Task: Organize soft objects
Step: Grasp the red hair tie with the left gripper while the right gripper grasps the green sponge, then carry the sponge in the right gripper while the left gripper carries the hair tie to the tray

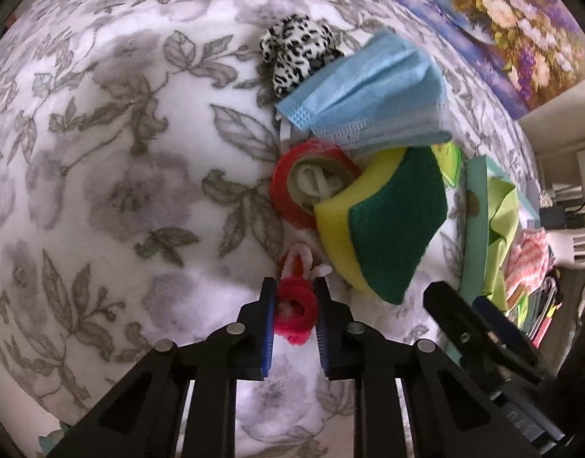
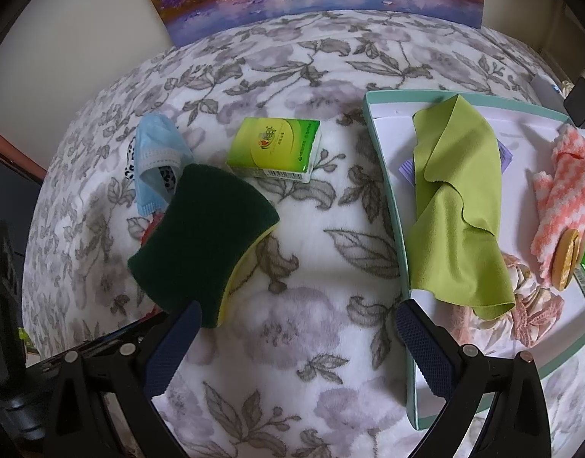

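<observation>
A fuzzy red and white pipe-cleaner twist (image 1: 295, 315) is being pinched between the narrowed blue pads of the left gripper (image 1: 294, 328) on a leaf-patterned fleece blanket (image 1: 113, 175). Just beyond it, a red tape roll (image 1: 292, 187), a yellow-and-green scouring sponge (image 1: 384, 225), a pale blue pleated face mask (image 1: 372, 95) and a black-and-white spotted fabric piece (image 1: 296, 49) are lying bunched together. The right gripper (image 2: 292, 347) is being held wide, with nothing between its jaws, beside a mint-rimmed white tray (image 2: 384, 175) carrying a lime-green cloth (image 2: 456, 198).
</observation>
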Demonstrator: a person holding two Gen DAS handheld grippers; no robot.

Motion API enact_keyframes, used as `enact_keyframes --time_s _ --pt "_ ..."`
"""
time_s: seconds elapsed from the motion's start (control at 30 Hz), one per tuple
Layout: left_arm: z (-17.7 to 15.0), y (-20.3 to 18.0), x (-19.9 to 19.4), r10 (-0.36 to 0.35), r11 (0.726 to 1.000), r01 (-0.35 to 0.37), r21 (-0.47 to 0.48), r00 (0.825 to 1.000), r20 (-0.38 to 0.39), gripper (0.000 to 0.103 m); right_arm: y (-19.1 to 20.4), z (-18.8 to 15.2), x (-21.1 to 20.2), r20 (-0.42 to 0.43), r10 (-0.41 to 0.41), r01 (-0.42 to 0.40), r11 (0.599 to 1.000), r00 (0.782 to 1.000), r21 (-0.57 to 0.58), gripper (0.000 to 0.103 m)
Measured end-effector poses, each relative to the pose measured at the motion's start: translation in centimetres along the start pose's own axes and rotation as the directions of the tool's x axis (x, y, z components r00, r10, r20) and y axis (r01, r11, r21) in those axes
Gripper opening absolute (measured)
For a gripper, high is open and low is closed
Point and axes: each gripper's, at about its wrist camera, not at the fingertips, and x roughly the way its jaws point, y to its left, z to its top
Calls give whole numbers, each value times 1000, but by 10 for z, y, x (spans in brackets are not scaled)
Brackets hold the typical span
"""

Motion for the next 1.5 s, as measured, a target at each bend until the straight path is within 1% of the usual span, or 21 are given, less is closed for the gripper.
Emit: enact_keyframes --time_s 0.13,0.23,0.37,0.57,0.73,0.87,0.97,1.0,1.07,1.1,1.13,1.17,1.23,1.5 --pt "3 5 -7 10 999 -9 -33 1000 27 18 2 0 0 2 2 -2 1000 1000 -5 103" --pt "5 12 -15 56 996 -52 -66 997 56 18 5 0 0 8 5 -5 1000 1000 -14 103" --pt "11 25 -24 94 988 -81 -129 990 101 18 13 -1 -2 14 23 -23 999 1000 -39 103" --pt "17 54 -36 121 975 -90 -202 982 145 18 31 -5 4 1 67 -67 995 998 -78 103" --pt "15 62 -43 128 971 -91 -219 979 161 18 50 -8 11 -6 78 -79 988 997 -130 103" --pt "13 63 -48 130 972 -92 -216 977 171 18 58 -7 20 -10 78 -79 987 997 -137 103" --pt "12 66 -52 132 972 -92 -218 976 175 18 58 -5 25 -16 93 -94 988 996 -123 94" --pt "12 65 -51 134 971 -94 -218 975 175 18 58 -4 26 -17 97 -99 988 995 -120 90" --pt "11 65 -51 134 971 -94 -219 976 174 18 58 -3 29 -21 103 -104 988 995 -112 87" --pt "12 65 -50 134 971 -94 -219 976 173 18 58 -3 29 -21 106 -107 988 994 -111 83" --pt "12 65 -49 135 971 -95 -219 976 172 18 58 -3 30 -21 106 -108 988 994 -113 75" --pt "12 64 -49 137 971 -98 -218 976 172 18 59 -3 29 -21 106 -108 988 994 -114 71" --pt "13 63 -47 138 971 -100 -217 976 171 18 59 -3 29 -26 123 -125 986 992 -114 59" --pt "14 60 -47 155 971 -117 -208 972 175 18 60 -3 26 -23 123 -125 984 992 -124 56"
